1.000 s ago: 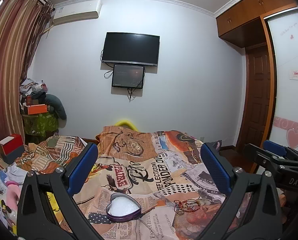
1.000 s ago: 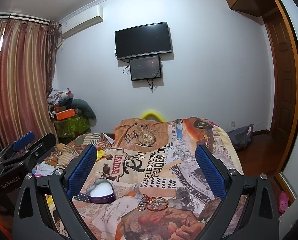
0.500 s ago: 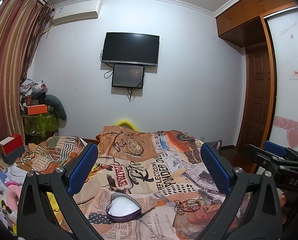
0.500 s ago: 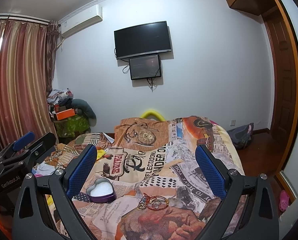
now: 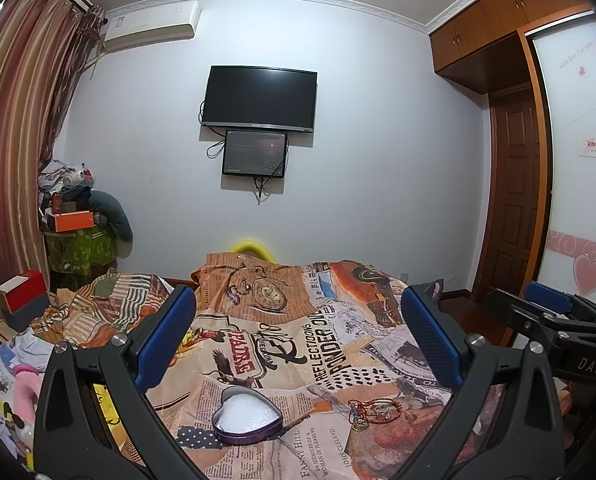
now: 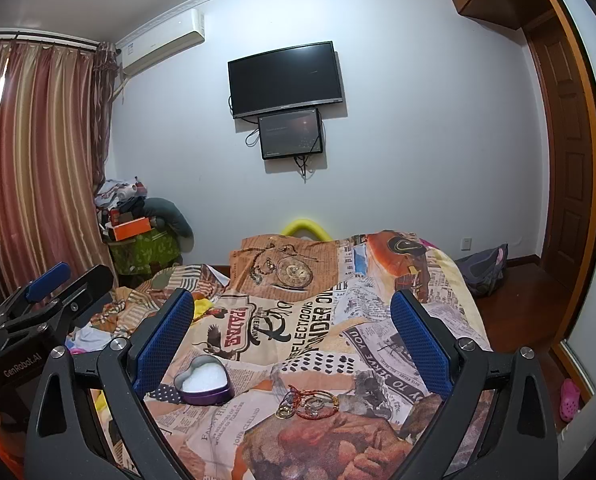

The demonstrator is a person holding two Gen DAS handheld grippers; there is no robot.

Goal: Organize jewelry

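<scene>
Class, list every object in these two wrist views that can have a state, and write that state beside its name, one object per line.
Purple heart-shaped tin: lid off, white foam lining showing, no jewelry inside.
Pile of red and gold bracelets and rings: loose on the bedspread, right of the tin, apart from it.
Left gripper: open, holding nothing.
Right gripper: open, holding nothing.
Large wall television: screen dark.
Small monitor beneath it: dimly lit.

Jewelry pieces (image 6: 307, 402) too small to distinguish
</scene>
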